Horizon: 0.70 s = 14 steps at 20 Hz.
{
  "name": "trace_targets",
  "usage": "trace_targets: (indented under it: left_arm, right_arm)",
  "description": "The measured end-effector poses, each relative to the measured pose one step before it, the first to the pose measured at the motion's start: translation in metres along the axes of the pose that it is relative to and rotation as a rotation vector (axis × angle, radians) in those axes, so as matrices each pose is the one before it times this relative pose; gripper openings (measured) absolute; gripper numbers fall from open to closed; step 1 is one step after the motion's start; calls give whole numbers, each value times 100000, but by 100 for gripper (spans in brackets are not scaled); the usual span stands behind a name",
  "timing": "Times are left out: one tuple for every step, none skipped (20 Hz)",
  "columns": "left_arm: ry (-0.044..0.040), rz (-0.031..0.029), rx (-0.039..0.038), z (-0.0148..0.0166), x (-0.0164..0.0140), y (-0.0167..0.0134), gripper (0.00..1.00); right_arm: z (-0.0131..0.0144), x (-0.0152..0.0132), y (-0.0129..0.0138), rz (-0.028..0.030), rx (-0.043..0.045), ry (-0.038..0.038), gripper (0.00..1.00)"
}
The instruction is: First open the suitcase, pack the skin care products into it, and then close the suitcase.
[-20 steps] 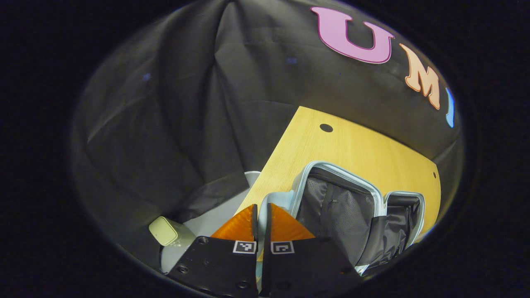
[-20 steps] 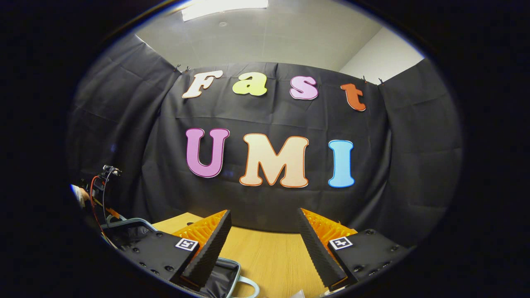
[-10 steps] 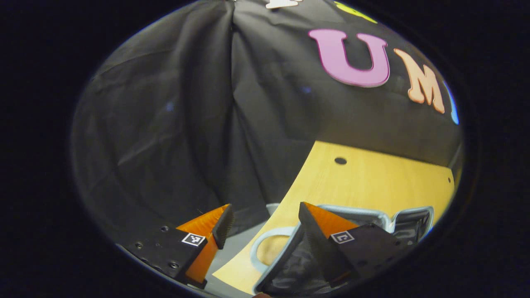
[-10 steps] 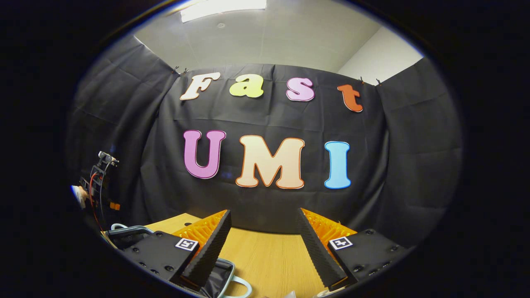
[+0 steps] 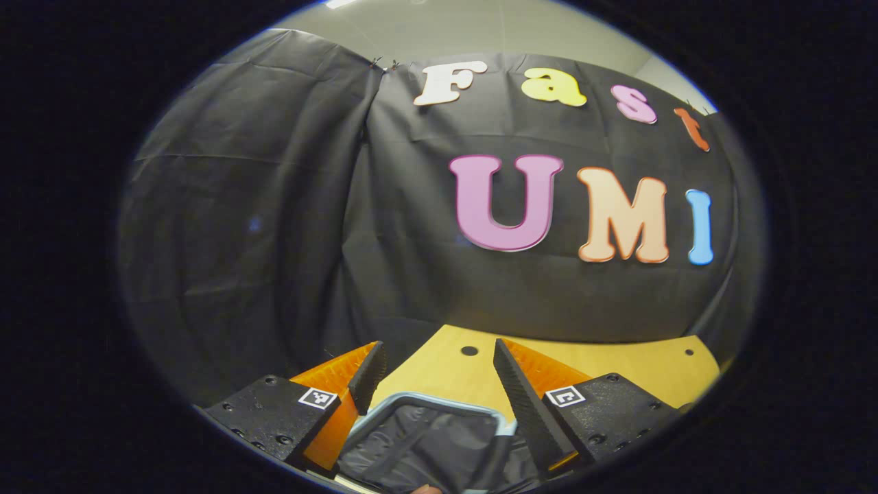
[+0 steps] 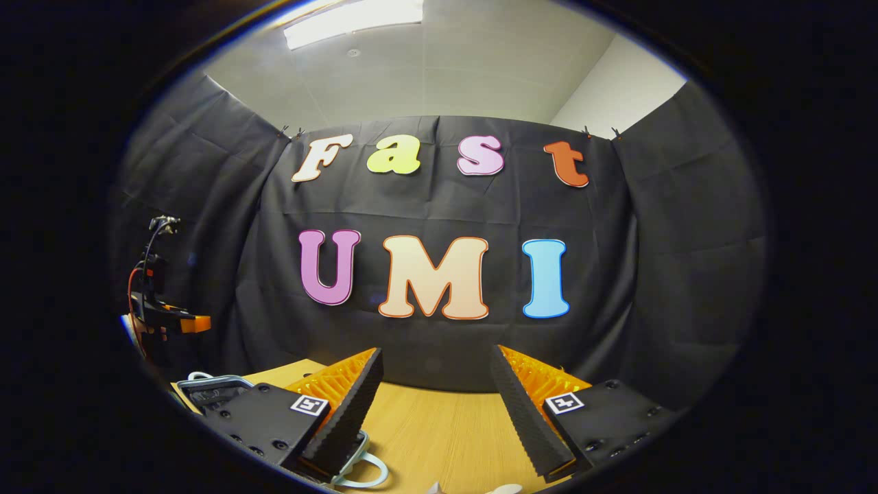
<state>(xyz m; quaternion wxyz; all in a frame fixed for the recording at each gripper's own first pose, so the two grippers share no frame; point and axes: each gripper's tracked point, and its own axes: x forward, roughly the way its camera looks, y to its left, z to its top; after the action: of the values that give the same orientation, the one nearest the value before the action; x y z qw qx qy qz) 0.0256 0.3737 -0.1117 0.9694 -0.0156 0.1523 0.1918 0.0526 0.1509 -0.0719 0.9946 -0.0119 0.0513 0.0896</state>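
With the suitcase lying open on the table directly below its spread, empty fingers, the left gripper hovers released, as does the right gripper, presumably freeing both for packing.

The pale yellow wooden bench carries an open suitcase with a light blue rim and dark fabric lining — its light blue handle lies flat on the wood. Two small round holes pierce the bench top.

Probably a recording booth in an office: black cloth walls, wooden table, panelled ceiling.
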Motion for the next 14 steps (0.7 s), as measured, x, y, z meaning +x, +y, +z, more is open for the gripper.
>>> trace_targets:
  left_arm:
    - [-2593,-1303,59,774,-799,-1556,94]
    - [-2247,-1720,964,1014,-664,-1822,94]
    - [-2618,-2150,679,540,-774,-1590,95]
    - [-1522,-2008,789,283,-938,-1707,94]
    - [-1161,-2892,721,467,-576,-1842,93]
    - [-617,-2224,181,284,-526,-1921,94]
    - [-662,-2773,67,324,-516,-1797,94]
    - [-554,-2538,-411,116,-399,-1797,94]
    - [-457,-2629,-257,34,-276,-1763,94]
    - [281,-2377,-129,-198,-249,-1722,94]
    - [260,-2437,-113,-215,-194,-1666,94]
    - [515,-2339,47,-330,-251,-1687,94]
    - [749,-2209,103,-279,-136,-1484,94]
    - [648,-1795,-221,-399,-93,-1464,94]
  right_arm:
    - [210,-169,-770,-129,455,-496,99]
    - [124,-261,-811,-274,392,-600,100]
    - [104,-172,-910,-506,686,-555,100]
    - [6,-276,-573,-221,742,-201,99]
    - [134,-213,-655,-326,896,-180,100]
    - [-36,-254,-829,-480,699,-176,96]
    - [31,-185,-732,-505,523,-228,100]
    - [-17,-182,-705,-413,432,-117,99]
    - [-45,-143,-651,-393,345,-21,100]
    - [-13,-232,-651,-486,212,-136,99]
    - [-32,-237,-574,-272,34,-132,99]
    - [77,-261,-580,-215,-91,-154,99]
    - [-19,-155,-669,-265,-193,-128,99]
    - [-34,-282,-543,-184,-121,36,99]
